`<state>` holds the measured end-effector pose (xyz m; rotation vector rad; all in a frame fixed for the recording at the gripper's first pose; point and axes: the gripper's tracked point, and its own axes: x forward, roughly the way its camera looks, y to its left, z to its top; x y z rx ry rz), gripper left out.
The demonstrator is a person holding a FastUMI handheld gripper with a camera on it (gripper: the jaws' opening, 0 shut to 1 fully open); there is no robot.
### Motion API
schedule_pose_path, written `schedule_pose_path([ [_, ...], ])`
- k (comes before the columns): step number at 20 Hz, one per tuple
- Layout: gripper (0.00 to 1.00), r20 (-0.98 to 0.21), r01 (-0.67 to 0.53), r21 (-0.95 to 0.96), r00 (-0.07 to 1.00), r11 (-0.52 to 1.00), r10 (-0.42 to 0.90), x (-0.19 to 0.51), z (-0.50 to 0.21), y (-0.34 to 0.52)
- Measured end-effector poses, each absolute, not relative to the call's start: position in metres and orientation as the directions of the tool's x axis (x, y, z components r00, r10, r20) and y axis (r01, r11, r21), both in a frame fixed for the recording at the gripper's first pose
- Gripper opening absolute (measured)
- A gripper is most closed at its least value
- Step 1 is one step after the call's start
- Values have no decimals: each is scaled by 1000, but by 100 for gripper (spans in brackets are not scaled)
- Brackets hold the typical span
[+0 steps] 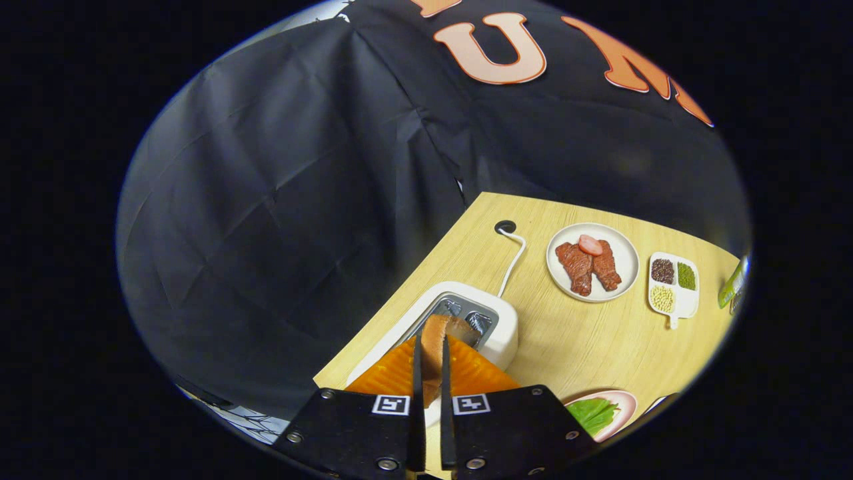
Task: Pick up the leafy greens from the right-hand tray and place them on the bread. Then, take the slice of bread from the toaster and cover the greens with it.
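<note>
A white toaster (508,331) stands on the wooden table just ahead of my fingers, its two slots facing up. A brown-crusted slice of bread (436,328) stands on edge between my fingers, over the toaster's near slot. My gripper (430,350) is shut on the slice, both pads pressed against its faces. I cannot tell whether its lower end is still inside the slot. To the right of the fingers, the leafy greens (592,413) lie on a pink plate (625,402); what is under them is hidden.
The toaster's white cable (514,259) runs back to a hole in the table. Beyond the toaster sit a white plate with pieces of meat (592,261) and a small divided dish of grains (673,283). A green item (732,285) lies at the far right.
</note>
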<state>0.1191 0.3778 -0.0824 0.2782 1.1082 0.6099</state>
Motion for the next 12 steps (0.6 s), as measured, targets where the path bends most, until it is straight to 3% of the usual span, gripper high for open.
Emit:
schedule_pose_path([
  [12,9,-619,-343,553,440,759,650,103,-8,336],
])
